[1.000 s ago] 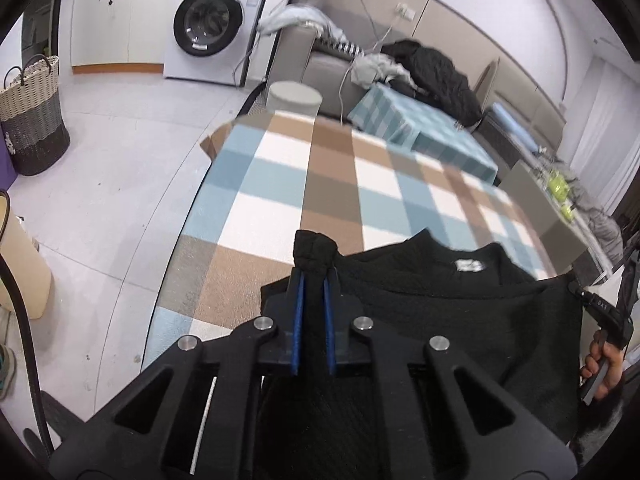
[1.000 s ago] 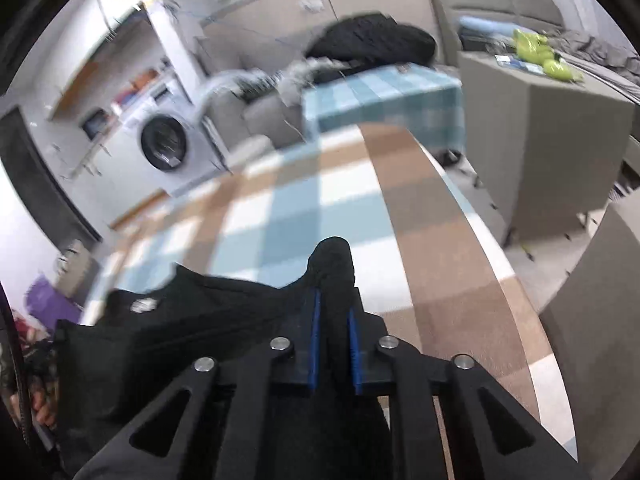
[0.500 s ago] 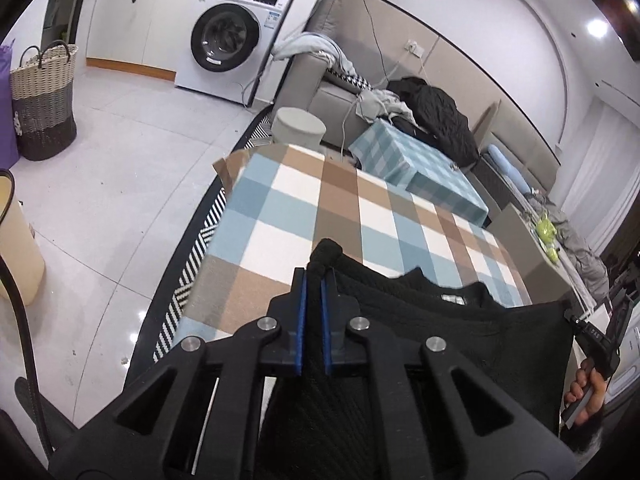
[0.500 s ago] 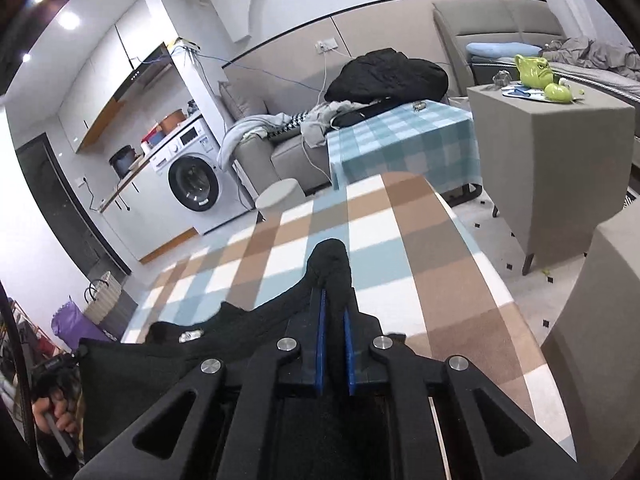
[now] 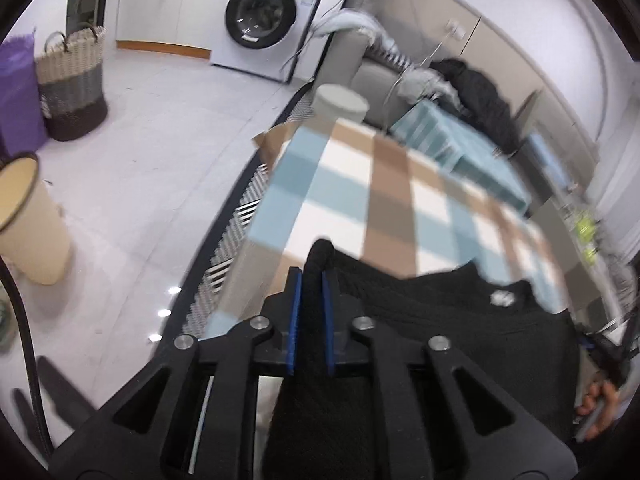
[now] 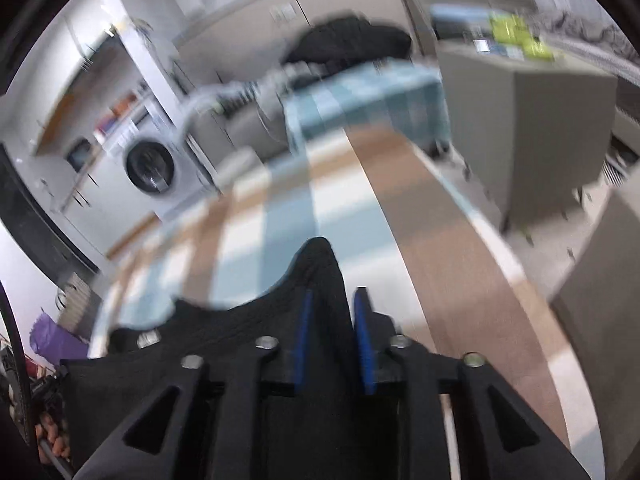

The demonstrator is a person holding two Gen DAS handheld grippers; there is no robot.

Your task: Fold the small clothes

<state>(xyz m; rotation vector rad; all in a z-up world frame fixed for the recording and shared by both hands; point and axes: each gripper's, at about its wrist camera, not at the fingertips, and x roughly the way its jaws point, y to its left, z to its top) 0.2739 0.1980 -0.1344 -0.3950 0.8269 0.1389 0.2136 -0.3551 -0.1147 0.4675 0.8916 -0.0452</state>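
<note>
On the near end of the checked table (image 5: 400,184), the black garment (image 5: 460,320) is being let go: the jaws of the left gripper (image 5: 311,280) and right gripper (image 6: 332,300) have just been opening (cloth between them, no longer pinched), so a fold has probably been laid.

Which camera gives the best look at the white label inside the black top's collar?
The left wrist view. There the white label sits fairly sharp on the black top, with the neckline curving around it. In the right wrist view the same label is a small, motion-blurred patch near the left edge.
</note>
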